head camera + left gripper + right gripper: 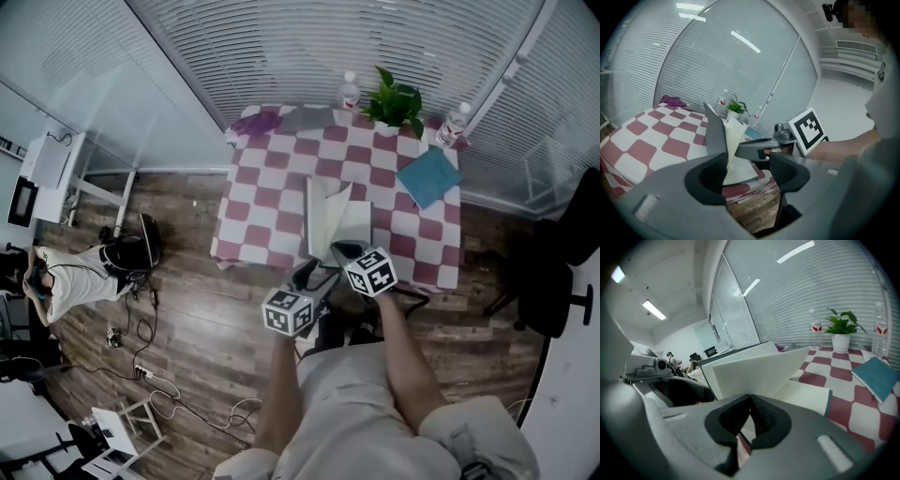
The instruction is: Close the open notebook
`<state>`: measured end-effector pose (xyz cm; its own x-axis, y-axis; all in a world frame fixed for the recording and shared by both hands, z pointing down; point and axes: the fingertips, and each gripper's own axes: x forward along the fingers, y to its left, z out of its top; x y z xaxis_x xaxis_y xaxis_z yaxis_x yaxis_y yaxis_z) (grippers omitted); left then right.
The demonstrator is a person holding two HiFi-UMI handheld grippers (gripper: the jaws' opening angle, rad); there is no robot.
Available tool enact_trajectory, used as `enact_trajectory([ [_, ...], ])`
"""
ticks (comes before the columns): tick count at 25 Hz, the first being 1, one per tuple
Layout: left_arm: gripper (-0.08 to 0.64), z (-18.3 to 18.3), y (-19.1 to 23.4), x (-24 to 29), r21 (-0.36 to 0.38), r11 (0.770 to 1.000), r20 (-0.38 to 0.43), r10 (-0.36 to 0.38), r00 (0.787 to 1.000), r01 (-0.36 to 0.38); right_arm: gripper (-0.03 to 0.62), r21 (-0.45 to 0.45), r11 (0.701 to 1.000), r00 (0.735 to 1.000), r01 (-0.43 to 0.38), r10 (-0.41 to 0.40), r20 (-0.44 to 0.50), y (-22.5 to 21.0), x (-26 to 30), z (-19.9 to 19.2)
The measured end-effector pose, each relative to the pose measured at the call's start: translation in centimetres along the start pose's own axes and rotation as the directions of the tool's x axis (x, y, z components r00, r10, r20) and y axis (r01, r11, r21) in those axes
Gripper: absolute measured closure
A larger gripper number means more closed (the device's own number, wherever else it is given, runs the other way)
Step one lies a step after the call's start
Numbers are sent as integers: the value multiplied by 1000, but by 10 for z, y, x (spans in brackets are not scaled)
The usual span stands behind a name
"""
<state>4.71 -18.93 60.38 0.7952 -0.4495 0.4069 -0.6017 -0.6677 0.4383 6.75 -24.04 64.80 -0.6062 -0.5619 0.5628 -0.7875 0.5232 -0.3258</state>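
The notebook [349, 225] lies open near the front edge of the checkered table [272, 169]. Its grey left cover [715, 133] and white pages [759, 371] stand raised, almost upright. My right gripper [343, 251] [751, 416] is shut on the bottom edge of the raised pages; the flat right-hand page [806, 397] lies beyond it. Just off the table's front edge, my left gripper [312, 277] [747, 173] is open and holds nothing. It faces the upright cover from the left, apart from it. The right gripper [757, 150] shows beyond it in the left gripper view.
A teal book [428, 175] lies at the table's right. At the back stand a potted plant [396, 103], two water bottles [349, 92] [453, 122] and a purple cloth [258, 122]. A dark chair [553, 281] is at the right; a person [66, 272] sits on the floor at the left.
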Motion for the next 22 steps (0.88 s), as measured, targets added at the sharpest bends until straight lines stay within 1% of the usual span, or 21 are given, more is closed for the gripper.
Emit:
enact_trajectory([
  [12,281,-7,-13,11,10,1000,-30,-16,999,17,591,38,999,1000,10,-10,17,-12,-13,-6],
  [18,281,-14,-17,15,2,1000,-38,-12,999,12,591,64,998,1000,13,-13,0,-20,-22,-22],
  [22,281,-18,-18,16,-12,1000,-35,-2,999,1,591,65,997,999,30,-29,-14,-29,-26,-31],
])
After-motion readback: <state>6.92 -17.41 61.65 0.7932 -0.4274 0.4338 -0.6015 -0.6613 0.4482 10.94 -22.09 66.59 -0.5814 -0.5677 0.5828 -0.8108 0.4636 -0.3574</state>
